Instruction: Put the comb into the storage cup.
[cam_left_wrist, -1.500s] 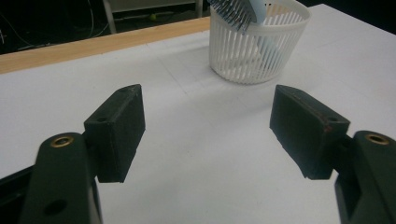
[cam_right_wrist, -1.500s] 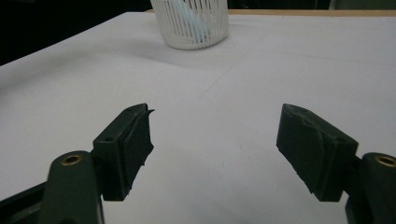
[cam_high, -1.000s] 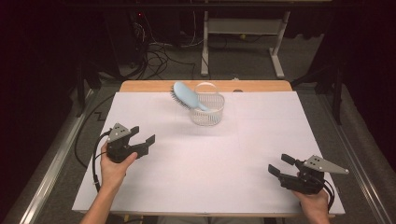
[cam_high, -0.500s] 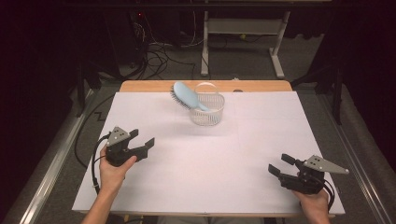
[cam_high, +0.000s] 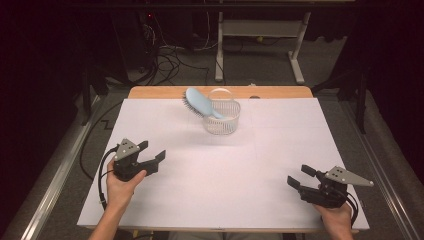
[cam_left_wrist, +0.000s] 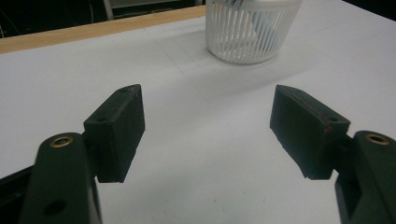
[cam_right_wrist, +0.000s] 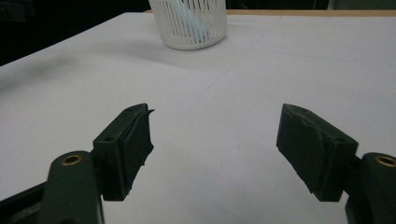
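Both grippers sit low over the white sheet on the table (cam_high: 280, 150), near the person's edge, well apart from each other. Left gripper (cam_high: 154, 156) is held in the left hand (cam_high: 120, 182) at the left side of the sheet, jaws spread apart with nothing between them; in the left gripper view its jaws frame bare white sheet, with the basket ahead. Right gripper (cam_high: 295, 176) is in the right hand (cam_high: 334, 216) near the right front corner, jaws also spread, gripping nothing; right gripper view shows bare sheet between the pads. White slatted basket (cam_high: 222, 119) stands upright toward the far middle of the sheet, near the wooden table edge, well away from both grippers. Light blue hairbrush (cam_high: 199, 103) rests handle-down in the basket, leaning to the left, its head sticking out over the rim, bristles facing down-left. Through the basket slats the blue handle shows in both gripper views.
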